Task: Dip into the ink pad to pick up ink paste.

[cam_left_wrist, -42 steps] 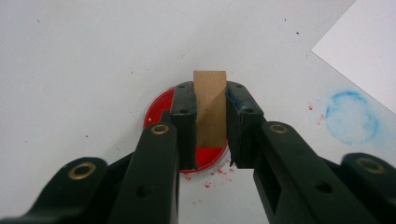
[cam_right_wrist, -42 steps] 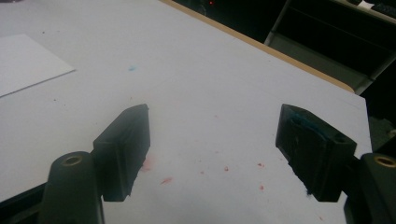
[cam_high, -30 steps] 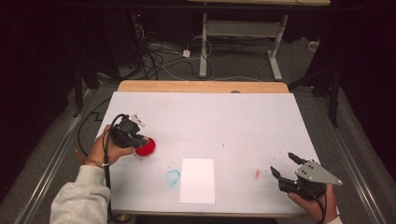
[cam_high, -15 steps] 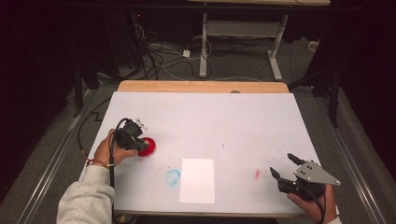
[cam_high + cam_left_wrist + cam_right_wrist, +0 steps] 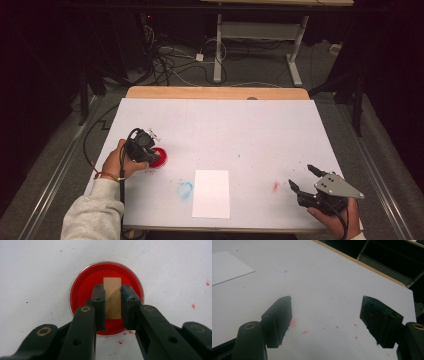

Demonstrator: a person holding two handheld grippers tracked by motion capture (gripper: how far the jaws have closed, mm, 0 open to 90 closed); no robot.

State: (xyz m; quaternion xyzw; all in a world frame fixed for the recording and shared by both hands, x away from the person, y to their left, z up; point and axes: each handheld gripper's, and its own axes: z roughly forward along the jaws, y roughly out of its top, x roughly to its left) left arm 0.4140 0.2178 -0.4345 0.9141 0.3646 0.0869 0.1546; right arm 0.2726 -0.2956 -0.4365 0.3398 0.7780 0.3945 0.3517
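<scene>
Presently I am gripping a small flat wooden block (image 5: 112, 296), rectangular and pale tan, between my left gripper's (image 5: 112, 293) jaws. It is hanging over a round shallow dish (image 5: 82, 290) of glossy red paint with a clear rim, at the table's (image 5: 225, 125) left front. My right gripper (image 5: 325, 322) is resting at the right front with jaws spread wide, holding nothing, above faint red smears (image 5: 293, 323). A white paper sheet (image 5: 212, 193) is lying flat between the grippers, beside a blue smudge (image 5: 184, 189). The matte white tabletop is speckled red.
</scene>
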